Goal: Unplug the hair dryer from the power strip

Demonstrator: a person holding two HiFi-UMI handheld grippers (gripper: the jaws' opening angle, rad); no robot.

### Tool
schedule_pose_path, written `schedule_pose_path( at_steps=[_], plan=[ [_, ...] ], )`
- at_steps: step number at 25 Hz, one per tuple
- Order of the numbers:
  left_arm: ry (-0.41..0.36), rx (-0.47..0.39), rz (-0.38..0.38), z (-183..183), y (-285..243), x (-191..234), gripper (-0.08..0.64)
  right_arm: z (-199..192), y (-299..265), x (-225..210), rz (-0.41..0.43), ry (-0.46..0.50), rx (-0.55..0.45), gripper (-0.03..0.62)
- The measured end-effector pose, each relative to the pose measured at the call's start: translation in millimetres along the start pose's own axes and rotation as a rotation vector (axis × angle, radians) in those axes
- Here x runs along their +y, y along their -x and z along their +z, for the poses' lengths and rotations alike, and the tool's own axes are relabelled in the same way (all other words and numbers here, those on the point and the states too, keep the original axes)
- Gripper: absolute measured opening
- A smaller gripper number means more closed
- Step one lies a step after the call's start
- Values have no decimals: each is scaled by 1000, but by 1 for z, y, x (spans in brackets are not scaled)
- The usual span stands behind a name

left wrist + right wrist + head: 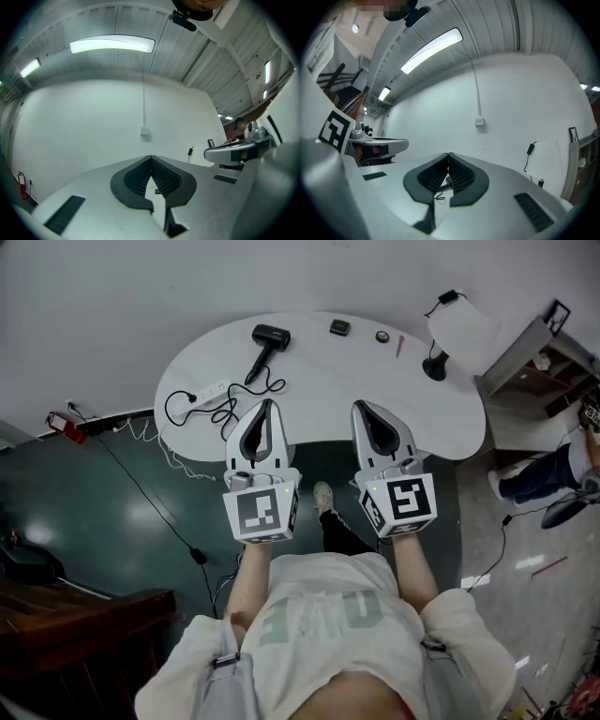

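Grey hand-held left gripper [269, 405] and right gripper [362, 409] hover side by side over the near edge of the white rounded tabletop [441, 418].
Both have their jaws pressed together with nothing between them. The black hair dryer [266, 341] lies near the far left edge, its black cord [228, 401] looping beside the long white power strip [208, 392] at the left edge.

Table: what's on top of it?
A black hair dryer, its cord, a white power strip, a small black box, a red stick and a lamp. The left claw and right claw hide bits of the table's near edge.
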State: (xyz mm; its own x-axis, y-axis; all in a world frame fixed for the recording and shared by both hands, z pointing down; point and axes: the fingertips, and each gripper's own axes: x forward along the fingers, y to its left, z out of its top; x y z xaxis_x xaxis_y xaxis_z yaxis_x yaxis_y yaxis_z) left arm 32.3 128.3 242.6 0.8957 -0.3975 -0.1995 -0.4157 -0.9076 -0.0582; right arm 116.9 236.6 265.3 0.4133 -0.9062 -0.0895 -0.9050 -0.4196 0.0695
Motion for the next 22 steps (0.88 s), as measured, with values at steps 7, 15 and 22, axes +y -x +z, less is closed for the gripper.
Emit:
schedule_pose_path(
  at_steps=[7,15,22],
  plan=[
    [-31,-4,38,-10,-92,21,12,13,-100,-34,94,23,-37,20],
    [-39,-12,99,-7,-197,42,12,17,-197,-91,172,-20,-53,20],
    [-36,30,144,-27,-243,56,12,1,-254,-99,259,-32,-34,20]
  ],
)
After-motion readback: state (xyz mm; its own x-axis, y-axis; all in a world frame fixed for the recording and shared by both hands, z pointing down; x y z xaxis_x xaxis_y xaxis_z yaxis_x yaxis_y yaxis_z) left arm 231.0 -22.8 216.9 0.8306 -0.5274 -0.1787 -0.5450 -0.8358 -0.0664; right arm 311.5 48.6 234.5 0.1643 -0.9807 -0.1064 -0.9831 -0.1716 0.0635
